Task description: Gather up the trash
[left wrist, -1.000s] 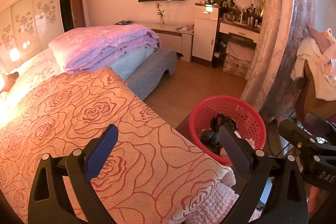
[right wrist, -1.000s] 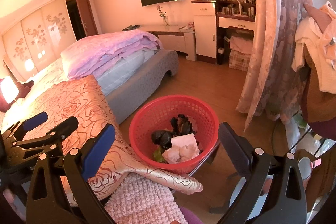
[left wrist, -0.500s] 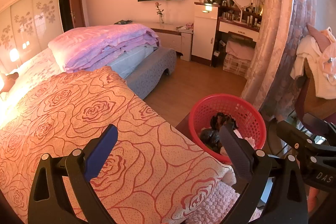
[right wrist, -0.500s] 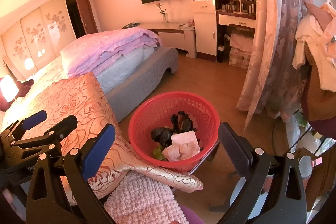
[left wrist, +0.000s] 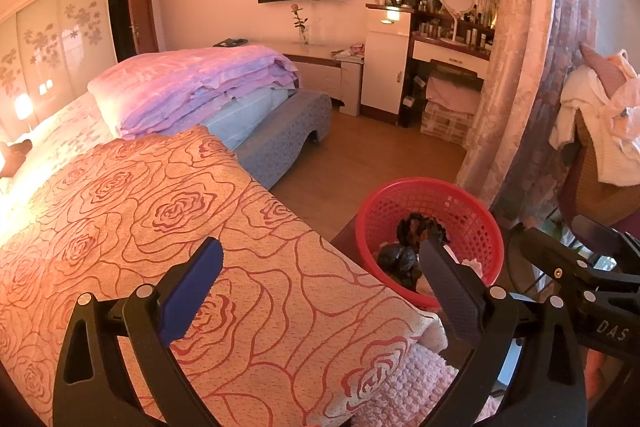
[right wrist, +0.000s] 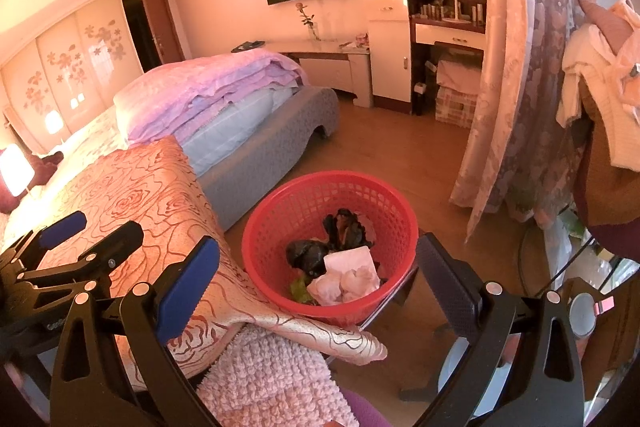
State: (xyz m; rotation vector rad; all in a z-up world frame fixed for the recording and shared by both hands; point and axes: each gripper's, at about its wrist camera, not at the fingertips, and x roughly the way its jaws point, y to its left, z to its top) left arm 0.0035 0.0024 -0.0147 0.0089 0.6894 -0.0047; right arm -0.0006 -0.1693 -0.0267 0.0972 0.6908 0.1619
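A red mesh basket (right wrist: 280,227) (left wrist: 472,211) stands on a dark stool beside the bed. It holds black crumpled trash (right wrist: 308,255) and white tissue wads (right wrist: 344,279). My right gripper (right wrist: 320,279) hangs open just in front of and above the basket, nothing between its fingers. My left gripper (left wrist: 320,283) is open over the rose-patterned bedspread (left wrist: 160,211), with the basket to its right; it also shows at the left edge of the right wrist view (right wrist: 80,239).
A folded purple quilt (left wrist: 200,83) lies further up the bed. A pink knitted blanket (right wrist: 272,379) hangs off the near bed corner. A flowered curtain (right wrist: 532,67) and a chair draped with clothes (right wrist: 600,95) stand at the right. Wood floor (right wrist: 400,155) lies beyond the basket.
Both views have shifted only slightly; the basket sits a touch lower and closer in the right wrist view. Both grippers stay open and empty.
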